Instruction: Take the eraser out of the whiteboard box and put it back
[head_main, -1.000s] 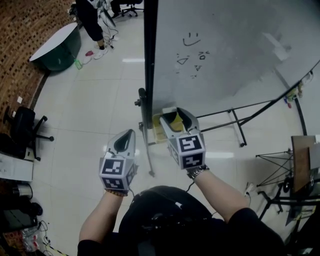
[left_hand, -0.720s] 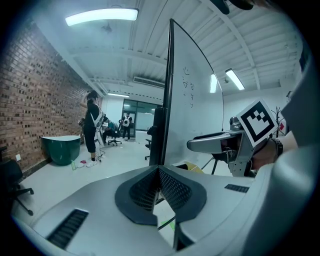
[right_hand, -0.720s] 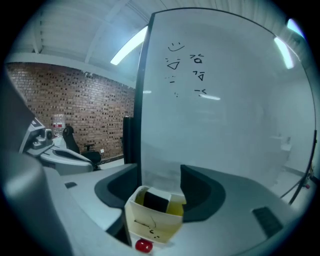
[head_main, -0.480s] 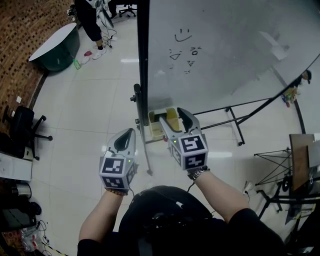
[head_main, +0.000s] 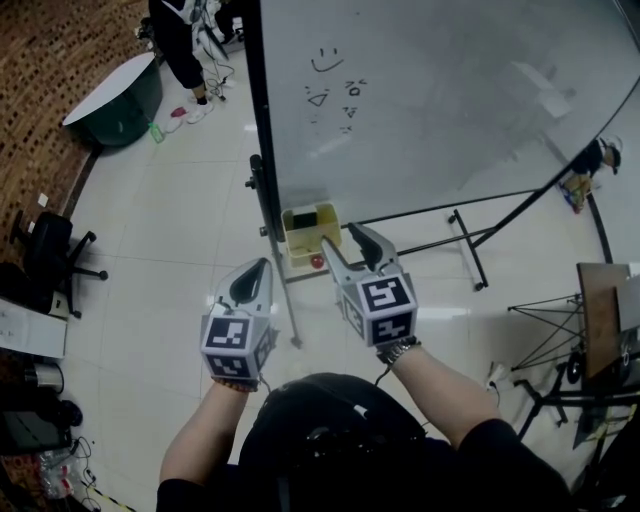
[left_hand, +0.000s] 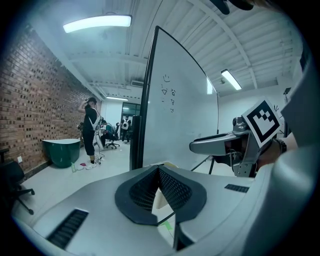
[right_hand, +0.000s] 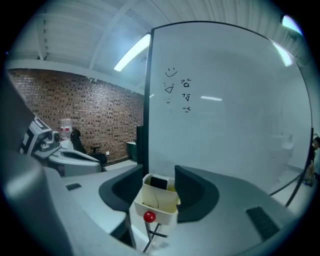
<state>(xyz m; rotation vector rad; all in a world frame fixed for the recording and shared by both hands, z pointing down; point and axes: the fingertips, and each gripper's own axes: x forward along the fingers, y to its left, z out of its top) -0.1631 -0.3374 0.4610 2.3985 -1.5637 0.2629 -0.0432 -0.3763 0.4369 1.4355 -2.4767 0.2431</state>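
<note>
A pale yellow whiteboard box (head_main: 310, 232) hangs at the lower left corner of the whiteboard (head_main: 450, 100). A dark eraser (head_main: 301, 218) lies inside it, also visible in the right gripper view as a black block (right_hand: 159, 182) in the box (right_hand: 156, 202). My right gripper (head_main: 343, 238) is just in front of the box, clear of it, with its jaws closing and nothing between them. The left gripper (head_main: 262, 265) hovers lower left of the box, shut and empty. A red knob (right_hand: 148, 217) sits under the box front.
The whiteboard's black post (head_main: 262, 170) and stand legs (head_main: 470, 250) stand by the box. A person (head_main: 180, 40) stands at far left by a green round table (head_main: 115, 90). An office chair (head_main: 45, 250) is at left, with folding stands (head_main: 545, 390) at right.
Both grippers have drawn back from the whiteboard. The right gripper's jaws, which reached around the box, are now clear of it and narrower. The eraser stays in the box.
</note>
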